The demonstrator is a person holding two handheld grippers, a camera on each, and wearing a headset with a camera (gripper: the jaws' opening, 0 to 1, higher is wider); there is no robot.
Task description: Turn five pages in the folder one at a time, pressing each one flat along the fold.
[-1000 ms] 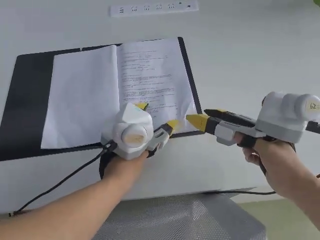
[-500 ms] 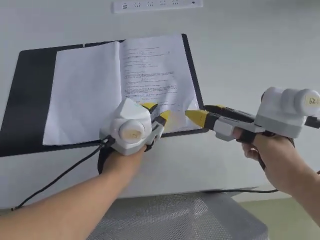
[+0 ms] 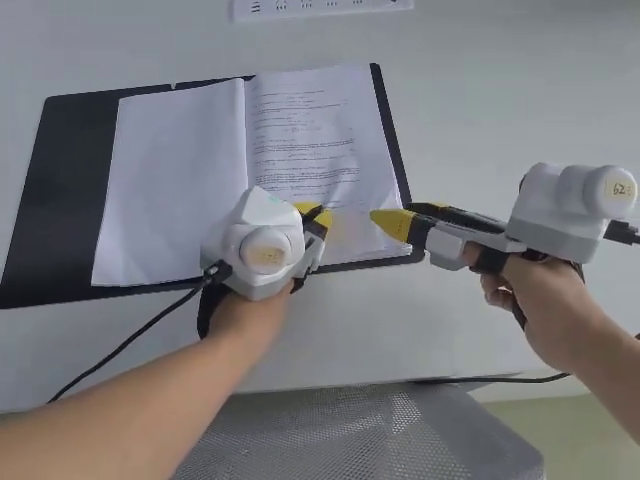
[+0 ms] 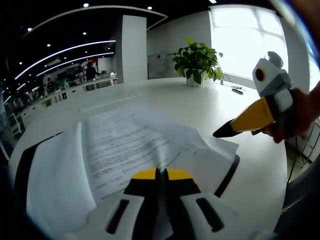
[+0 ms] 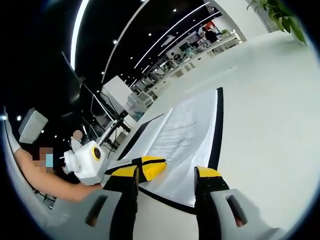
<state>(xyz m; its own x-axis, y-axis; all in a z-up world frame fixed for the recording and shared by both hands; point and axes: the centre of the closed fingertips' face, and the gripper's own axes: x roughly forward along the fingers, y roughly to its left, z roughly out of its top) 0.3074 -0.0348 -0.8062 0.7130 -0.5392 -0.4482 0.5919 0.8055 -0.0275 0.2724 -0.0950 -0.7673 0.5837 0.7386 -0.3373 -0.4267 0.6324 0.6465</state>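
Observation:
A black folder (image 3: pixel 60 180) lies open on the white table, with a blank sheet on the left and a printed page (image 3: pixel 310 150) on the right. My left gripper (image 3: pixel 312 222) is at the printed page's lower edge. Its yellow tips (image 4: pixel 157 174) are shut on that edge, and the page (image 4: pixel 150 140) bulges up just beyond them. My right gripper (image 3: pixel 400 218) hovers open just right of the page's lower right corner, holding nothing. In the right gripper view (image 5: pixel 177 172) its jaws stand apart over the folder's corner (image 5: pixel 200 145). Its yellow tip (image 4: pixel 240 122) shows in the left gripper view.
A white power strip (image 3: pixel 320 6) lies at the table's far edge. A cable (image 3: pixel 130 340) trails from the left gripper over the near table edge. A grey mesh chair (image 3: pixel 360 440) stands below. A potted plant (image 4: pixel 197 62) sits far across the table.
The left gripper's jaws, open a second ago, have shut at the printed page's lower edge. The right gripper has edged slightly up and left.

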